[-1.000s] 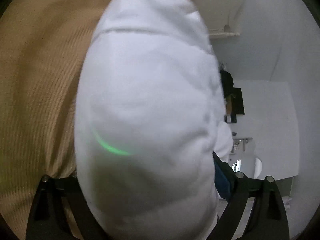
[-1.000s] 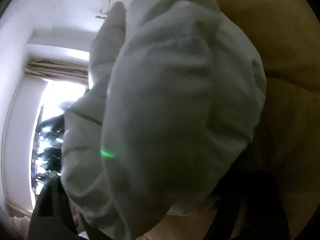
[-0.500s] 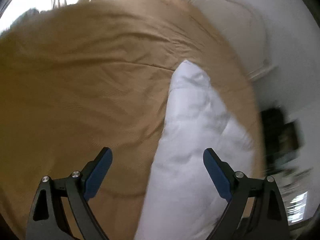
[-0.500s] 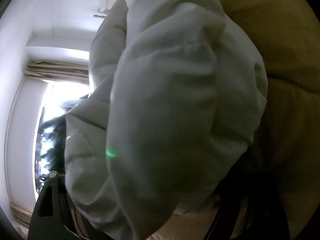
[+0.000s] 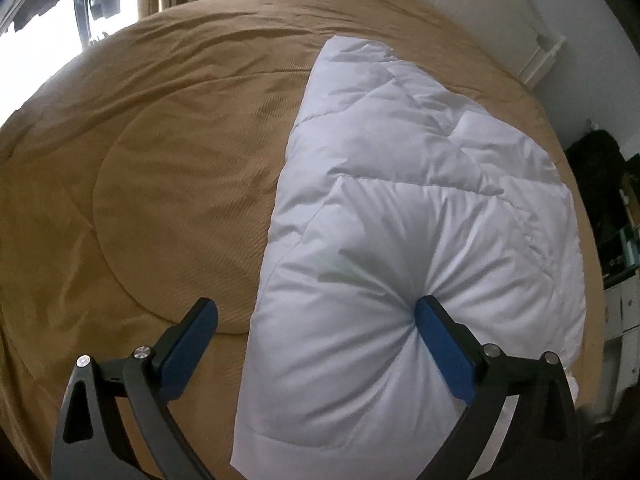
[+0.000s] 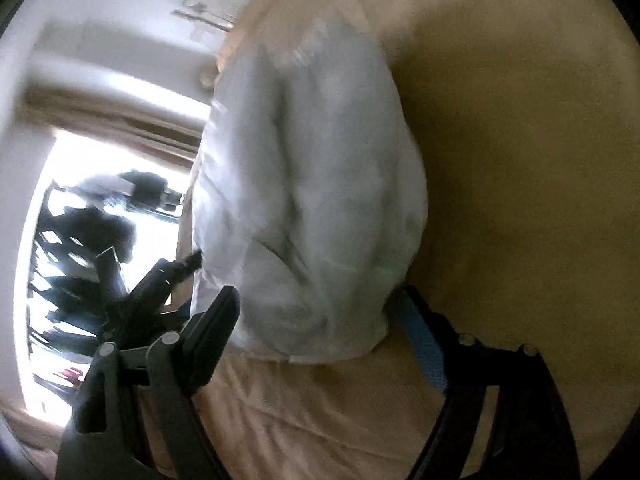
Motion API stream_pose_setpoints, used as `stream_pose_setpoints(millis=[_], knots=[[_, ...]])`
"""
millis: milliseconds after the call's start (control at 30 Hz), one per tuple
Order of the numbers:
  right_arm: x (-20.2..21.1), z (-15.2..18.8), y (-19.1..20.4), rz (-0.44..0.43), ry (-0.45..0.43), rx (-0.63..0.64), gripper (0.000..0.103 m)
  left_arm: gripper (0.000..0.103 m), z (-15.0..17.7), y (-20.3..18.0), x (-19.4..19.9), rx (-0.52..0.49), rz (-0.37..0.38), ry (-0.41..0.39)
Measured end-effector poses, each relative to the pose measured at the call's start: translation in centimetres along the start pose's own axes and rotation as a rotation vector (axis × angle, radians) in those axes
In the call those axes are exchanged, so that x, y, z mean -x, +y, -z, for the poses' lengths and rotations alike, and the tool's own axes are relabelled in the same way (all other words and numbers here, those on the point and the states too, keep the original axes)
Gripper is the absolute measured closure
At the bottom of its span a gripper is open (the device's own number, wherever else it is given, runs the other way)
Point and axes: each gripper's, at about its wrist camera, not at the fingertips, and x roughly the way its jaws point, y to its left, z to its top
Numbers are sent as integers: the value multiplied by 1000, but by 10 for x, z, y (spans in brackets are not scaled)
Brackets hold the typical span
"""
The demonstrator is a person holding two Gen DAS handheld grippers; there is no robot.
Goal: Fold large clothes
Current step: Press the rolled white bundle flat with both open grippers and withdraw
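A white quilted puffer garment (image 5: 408, 208) lies folded on the tan bed cover (image 5: 160, 160), along the bed's right side. My left gripper (image 5: 316, 316) is open above its near end; the right finger (image 5: 440, 336) presses into the padding and the left finger (image 5: 192, 332) is over the bed cover. In the blurred right wrist view the same garment (image 6: 312, 200) is bunched in a mound on the bed. My right gripper (image 6: 320, 320) is open around its near edge, with nothing clamped.
A bright window with curtains (image 5: 60, 8) is at the far left of the bed. A white wall and a rail (image 5: 548, 56) lie beyond the bed. Dark furniture and shelves (image 5: 608, 216) stand on the right. The bed cover fills the left half.
Both grippers have let go of the white garment and opened. The garment has dropped from in front of the cameras onto the bed, and the left gripper has pulled back above it.
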Motion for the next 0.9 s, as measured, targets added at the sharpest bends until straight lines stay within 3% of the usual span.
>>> stream_pose_setpoints(millis=[100, 233, 333, 367, 467, 700, 900], knots=[[6, -39, 43, -31, -31, 115, 34, 3, 7, -4, 9, 0, -18, -3], [-36, -86, 85, 14, 20, 231, 48, 3, 10, -7, 15, -9, -40, -4], [-86, -116, 112, 134, 77, 314, 53, 3, 13, -8, 21, -11, -49, 0], [-103, -126, 118, 217, 86, 343, 53, 3, 14, -8, 22, -11, -49, 2], [-143, -143, 103, 353, 156, 342, 53, 2, 13, -8, 23, -9, -39, 10], [-177, -164, 74, 415, 212, 274, 55, 2, 12, -7, 27, -7, -9, 57], [-164, -160, 82, 484, 196, 280, 55, 3, 20, -11, 50, -134, -91, 59]])
